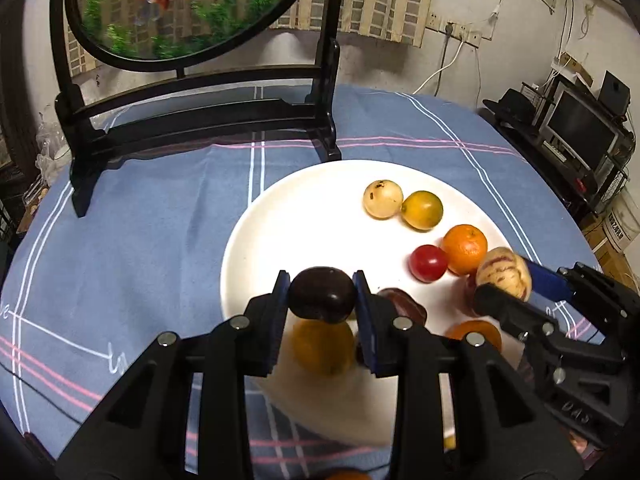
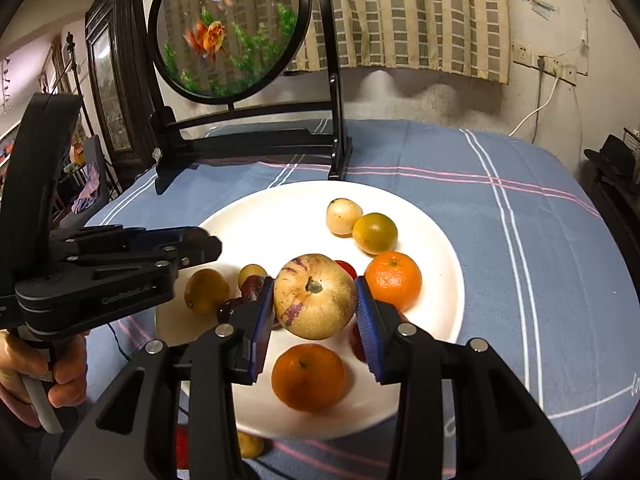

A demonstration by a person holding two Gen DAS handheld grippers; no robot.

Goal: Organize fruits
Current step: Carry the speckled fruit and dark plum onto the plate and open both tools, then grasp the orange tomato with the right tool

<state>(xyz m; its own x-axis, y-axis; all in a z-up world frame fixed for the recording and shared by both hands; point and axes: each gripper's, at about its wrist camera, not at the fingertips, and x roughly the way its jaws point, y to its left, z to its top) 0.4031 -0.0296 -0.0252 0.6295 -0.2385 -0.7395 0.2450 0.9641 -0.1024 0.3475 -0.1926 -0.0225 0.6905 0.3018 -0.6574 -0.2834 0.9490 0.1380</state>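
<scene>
My left gripper [image 1: 322, 294] is clamped on a dark plum [image 1: 322, 294], its blue pads [image 1: 280, 304] pressing both sides, and the fruit hangs just above the near rim of the white plate [image 1: 304, 216]. Directly below it, blurred between my fingers, lies a yellow-orange fruit [image 1: 322, 346].

My right gripper [image 2: 315, 304] is closed on a pale, purple-streaked pepino melon [image 2: 314, 302], stem facing me, held over the plate's middle. Just below that melon sits a mandarin [image 2: 308, 376]. A second mandarin [image 2: 394, 280] rests just right of my right pad, nearly touching it. Behind the melon a red cherry tomato [image 2: 347, 267] peeks out.

Further ahead of both grippers, a pale round fruit [image 2: 343, 216] and a yellow-green citrus [image 2: 375, 233] sit touching each other. To the left of my right gripper lie a yellow fruit [image 2: 206, 290], a smaller yellow one [image 2: 252, 272] and dark reddish fruits [image 2: 253, 289], under the left gripper's body.

Beyond the plate, on the blue plaid tablecloth [image 2: 500, 208], stands a black-framed round goldfish screen [image 2: 230, 28].
</scene>
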